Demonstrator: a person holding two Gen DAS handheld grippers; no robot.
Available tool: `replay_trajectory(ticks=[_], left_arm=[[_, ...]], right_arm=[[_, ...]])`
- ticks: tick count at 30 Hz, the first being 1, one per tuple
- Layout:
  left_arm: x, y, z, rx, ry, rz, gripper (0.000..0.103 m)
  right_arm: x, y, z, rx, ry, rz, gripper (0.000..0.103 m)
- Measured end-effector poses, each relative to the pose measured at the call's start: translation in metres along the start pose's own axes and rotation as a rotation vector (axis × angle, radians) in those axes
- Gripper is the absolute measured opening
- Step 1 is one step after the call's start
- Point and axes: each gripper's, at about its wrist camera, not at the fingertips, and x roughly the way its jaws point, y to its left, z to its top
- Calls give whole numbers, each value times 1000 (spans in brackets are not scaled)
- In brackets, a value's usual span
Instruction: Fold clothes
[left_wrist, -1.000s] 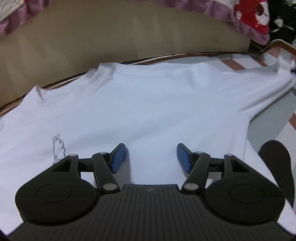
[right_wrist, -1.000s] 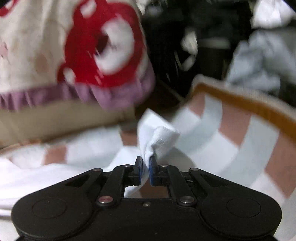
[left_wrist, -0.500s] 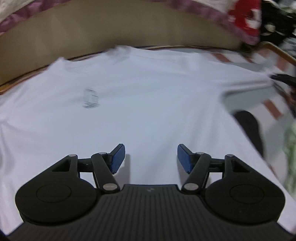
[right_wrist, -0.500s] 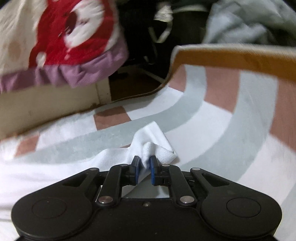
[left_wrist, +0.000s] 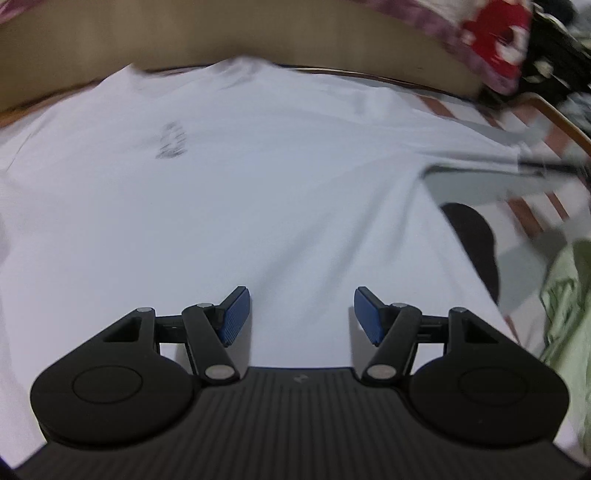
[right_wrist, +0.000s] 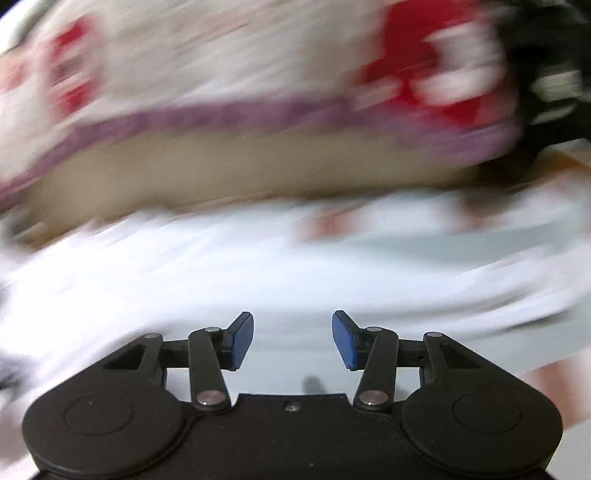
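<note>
white cotton T-shirt (left_wrist: 280, 192): small dark chest print | flat striped mat (left_wrist: 532, 214): white, grey, terracotta bands | draped bedcover (right_wrist: 229, 66): cream, red motifs, purple hem | crumpled cloth (left_wrist: 569, 306): pale green | gripper pads (left_wrist: 233, 320): blue

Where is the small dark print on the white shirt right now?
In the left wrist view, the print sits upper left on the white shirt, below the neckline and ahead-left of the open left hand-held gripper.

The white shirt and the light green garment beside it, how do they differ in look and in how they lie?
The white shirt lies spread out nearly flat with only soft creases; the light green garment sits bunched and wrinkled at the right edge. The white shirt fills most of the left wrist view and carries a small dark print; the light green garment shows only partly, with no visible print. Both rest on the striped cloth.
</note>
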Motion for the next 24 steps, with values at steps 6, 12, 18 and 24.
replay_trajectory(ticks=[6,12,18,24], left_arm=[[-16,32,-6,-60,9,65,62],[-37,62,-12,59,25,171,62],[-52,94,-21,10,12,238,62],[-85,150,-39,-19,-57,350,63]], right_arm=[[56,106,-33,-75,165,172,53],[74,148,-37,-260,157,95,4],[48,133,-34,-213,134,1,2],[61,152,-41,-265,192,-127,2]])
